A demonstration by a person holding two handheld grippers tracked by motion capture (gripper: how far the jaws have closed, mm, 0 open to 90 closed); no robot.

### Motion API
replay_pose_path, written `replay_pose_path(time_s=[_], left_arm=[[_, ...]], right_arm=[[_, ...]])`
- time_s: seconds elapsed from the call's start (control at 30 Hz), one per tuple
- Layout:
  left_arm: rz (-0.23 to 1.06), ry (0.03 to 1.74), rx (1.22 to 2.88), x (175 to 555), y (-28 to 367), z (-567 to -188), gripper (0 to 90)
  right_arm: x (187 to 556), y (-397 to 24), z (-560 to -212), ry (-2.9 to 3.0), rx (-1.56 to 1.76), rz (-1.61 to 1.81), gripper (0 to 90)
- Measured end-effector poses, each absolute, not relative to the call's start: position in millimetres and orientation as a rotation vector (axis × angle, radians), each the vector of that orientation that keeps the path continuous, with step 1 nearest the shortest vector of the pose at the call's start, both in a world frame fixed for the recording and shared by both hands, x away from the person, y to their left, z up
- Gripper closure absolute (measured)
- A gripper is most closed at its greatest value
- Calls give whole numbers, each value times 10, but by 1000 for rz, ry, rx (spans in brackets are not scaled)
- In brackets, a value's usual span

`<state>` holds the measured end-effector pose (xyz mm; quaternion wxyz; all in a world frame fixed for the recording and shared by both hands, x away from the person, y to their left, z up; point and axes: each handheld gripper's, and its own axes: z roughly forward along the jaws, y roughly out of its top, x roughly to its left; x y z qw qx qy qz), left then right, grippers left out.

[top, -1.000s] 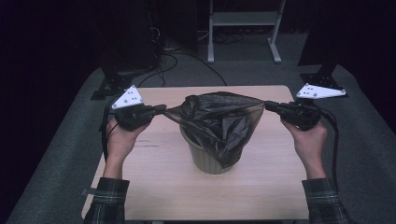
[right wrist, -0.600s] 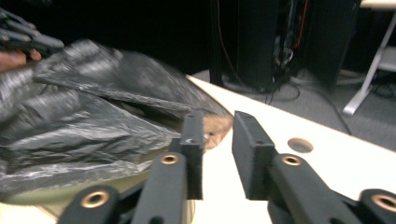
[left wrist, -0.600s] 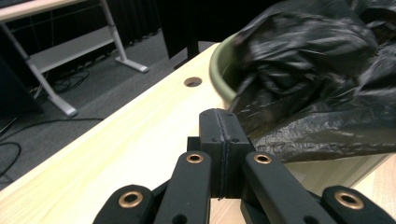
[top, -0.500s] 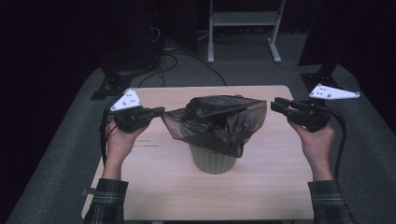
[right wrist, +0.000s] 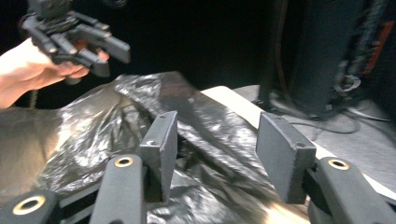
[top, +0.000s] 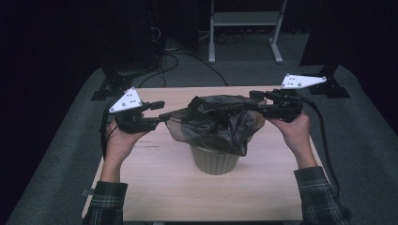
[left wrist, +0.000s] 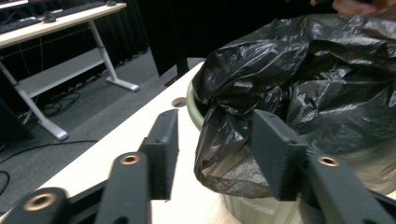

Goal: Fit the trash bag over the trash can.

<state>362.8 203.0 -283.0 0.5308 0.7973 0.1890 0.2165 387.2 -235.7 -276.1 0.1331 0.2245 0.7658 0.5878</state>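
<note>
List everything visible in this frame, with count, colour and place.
bin bag: one, black, draped loosely over the bin's mouth.
bin: one, pale green, mid-table.
table: one, light wood, on grey carpet.
desk frame: one, white, beyond the table.
cables: several, black, on the floor behind.
left hand-held gripper: one, black, at the bag's left edge, jaws just opened, one pad against the bag.
right hand-held gripper: one, black, at the bag's right edge, jaws just opened.
sleeves: two, plaid, bottom edge.
</note>
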Motion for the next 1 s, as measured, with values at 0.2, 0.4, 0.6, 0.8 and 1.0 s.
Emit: replay_pose_path(time_s=[0.2,0.4,0.6,0.8,1.0], left_arm=[[502,452,1926,3726,1911,-2903,377],[471,455,1984,3819,1787,-3017,387],[446,456,2027,3874,1753,-3096,680],[457,478,2021,3933,1778,-3110,884],[482,544,1968,4110,1828,-3052,886]], right_arm=[[3960,-2238,-2858,2266,638,1661,415],[4089,-2176,-2965,2313,667,1551,539],[4152,-2177,-2995,2306,687,1535,897],[4194,-2203,-2989,2287,723,1551,900],[4344,-2277,-2959,2238,789,1572,900]])
